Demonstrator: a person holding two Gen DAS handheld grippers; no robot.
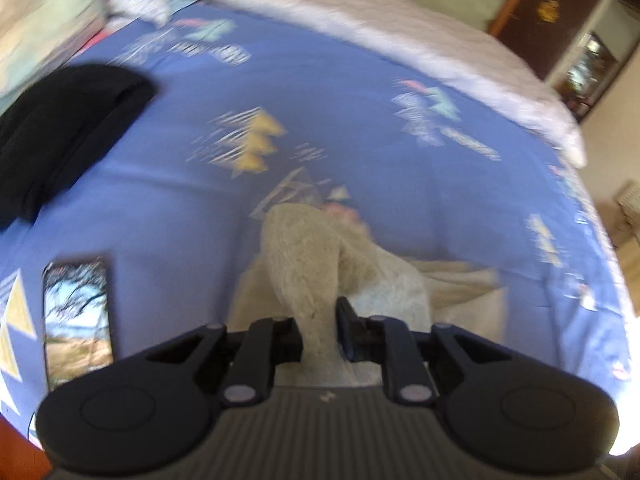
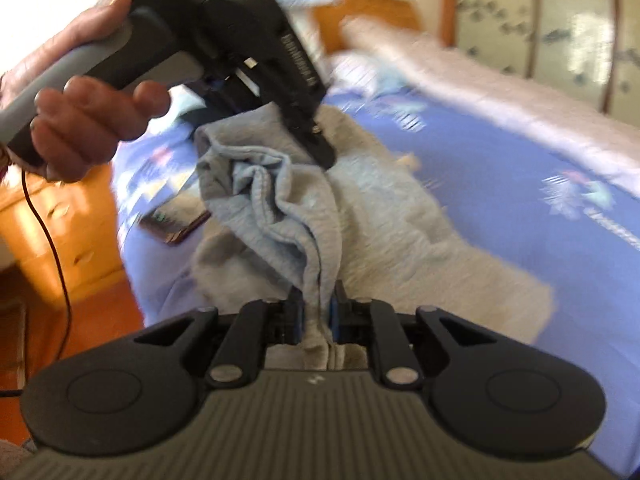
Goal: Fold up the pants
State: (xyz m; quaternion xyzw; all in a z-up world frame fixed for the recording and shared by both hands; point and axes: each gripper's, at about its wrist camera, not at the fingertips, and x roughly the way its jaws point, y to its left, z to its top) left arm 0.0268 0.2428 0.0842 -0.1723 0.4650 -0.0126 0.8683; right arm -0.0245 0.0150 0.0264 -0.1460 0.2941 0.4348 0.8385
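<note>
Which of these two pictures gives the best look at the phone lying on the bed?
The left wrist view: the phone lies face up on the blue bedsheet, its whole lit screen visible. The right wrist view shows only a blurred corner, mostly hidden behind the grey pants.

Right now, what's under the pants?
The blue sheet lies under the pants, which both grippers, left and right, lift at one end. Whatever lies beneath the part resting on the bed is covered.
</note>
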